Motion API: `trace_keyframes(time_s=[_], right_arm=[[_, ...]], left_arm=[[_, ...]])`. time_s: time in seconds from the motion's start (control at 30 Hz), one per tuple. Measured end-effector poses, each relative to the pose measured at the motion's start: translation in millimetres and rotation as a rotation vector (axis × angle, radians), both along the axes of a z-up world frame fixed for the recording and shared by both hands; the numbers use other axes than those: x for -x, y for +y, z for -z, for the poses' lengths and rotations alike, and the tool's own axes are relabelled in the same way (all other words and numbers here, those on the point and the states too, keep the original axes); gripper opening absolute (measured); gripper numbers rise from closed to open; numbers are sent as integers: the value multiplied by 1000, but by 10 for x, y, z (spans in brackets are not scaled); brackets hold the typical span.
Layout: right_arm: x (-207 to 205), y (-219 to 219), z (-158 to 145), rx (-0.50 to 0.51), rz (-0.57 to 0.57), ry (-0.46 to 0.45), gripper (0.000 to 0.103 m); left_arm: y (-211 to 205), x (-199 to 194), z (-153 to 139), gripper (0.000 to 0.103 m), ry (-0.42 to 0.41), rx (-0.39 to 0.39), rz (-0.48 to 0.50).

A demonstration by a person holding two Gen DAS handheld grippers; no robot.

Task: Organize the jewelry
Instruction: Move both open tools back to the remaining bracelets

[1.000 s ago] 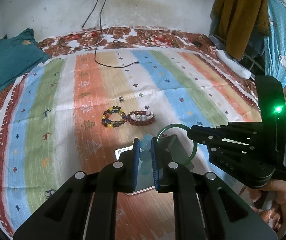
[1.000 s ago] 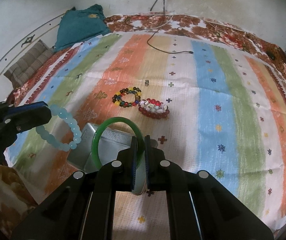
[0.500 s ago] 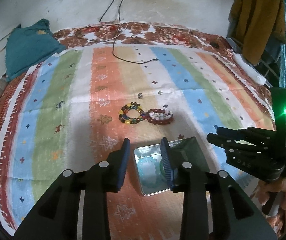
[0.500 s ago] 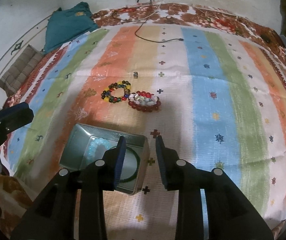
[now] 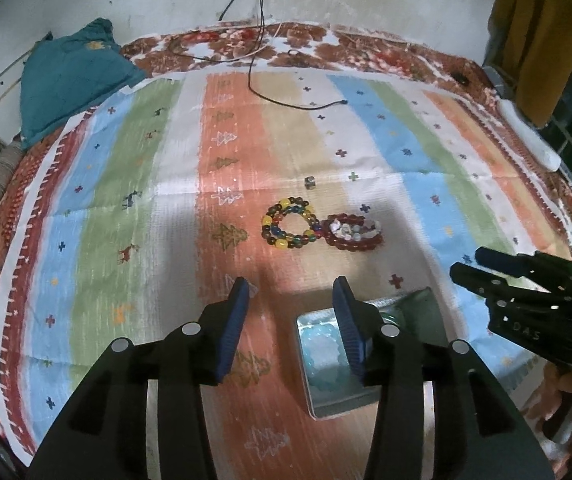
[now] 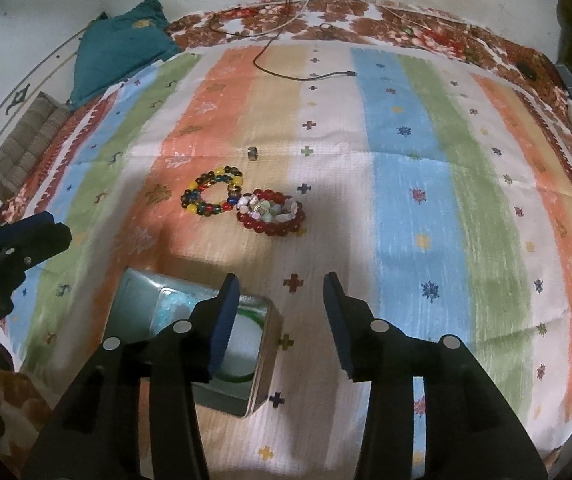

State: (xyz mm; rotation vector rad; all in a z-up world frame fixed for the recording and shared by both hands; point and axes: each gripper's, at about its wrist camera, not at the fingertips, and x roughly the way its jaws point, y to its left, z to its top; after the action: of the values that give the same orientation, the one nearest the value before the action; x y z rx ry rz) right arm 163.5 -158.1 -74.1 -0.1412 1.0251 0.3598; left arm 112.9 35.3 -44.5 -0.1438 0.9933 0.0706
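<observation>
A metal tin [image 5: 328,404] [image 6: 263,364] sits on the striped cloth near me. A pale blue bead bracelet [image 5: 322,350] [image 6: 173,304] and a green bangle [image 6: 245,378] lie inside it. A multicoloured bead bracelet [image 5: 288,228] [image 6: 213,196] and a red bead bracelet with white stones on it [image 5: 354,232] [image 6: 271,212] lie side by side farther out. A small dark ring [image 5: 310,182] [image 6: 252,152] lies beyond them. My left gripper [image 5: 290,300] is open and empty, just left of the tin. My right gripper [image 6: 281,300] is open and empty, at the tin's right.
The striped cloth [image 5: 125,184] covers a bed. A teal pillow [image 5: 69,76] lies at the far left. A black cable [image 5: 286,100] trails from the wall onto the cloth. Clothes [image 5: 542,40] hang at the far right.
Both grippers opened: the blue bracelet and green bangle dropped into the tin. Both grippers have since opened wider and pulled up and apart from the tin.
</observation>
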Motion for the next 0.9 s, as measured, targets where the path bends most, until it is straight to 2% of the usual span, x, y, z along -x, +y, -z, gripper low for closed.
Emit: trace_keyframes(time_s=[0.1, 0.2, 0.63, 0.9], right_arm=[[-63, 7, 19, 3, 3, 9, 47], [-117, 21, 49, 8, 0, 20, 55], [-548, 66, 194, 32, 19, 66, 55], [-719, 149, 285, 36, -3, 91, 59]], left_arm=[[22, -102, 63, 48, 26, -29, -3], [67, -209, 119, 52, 49, -28, -13], [212, -662, 409, 53, 143, -26, -39], [196, -913, 574, 55, 176, -10, -22]])
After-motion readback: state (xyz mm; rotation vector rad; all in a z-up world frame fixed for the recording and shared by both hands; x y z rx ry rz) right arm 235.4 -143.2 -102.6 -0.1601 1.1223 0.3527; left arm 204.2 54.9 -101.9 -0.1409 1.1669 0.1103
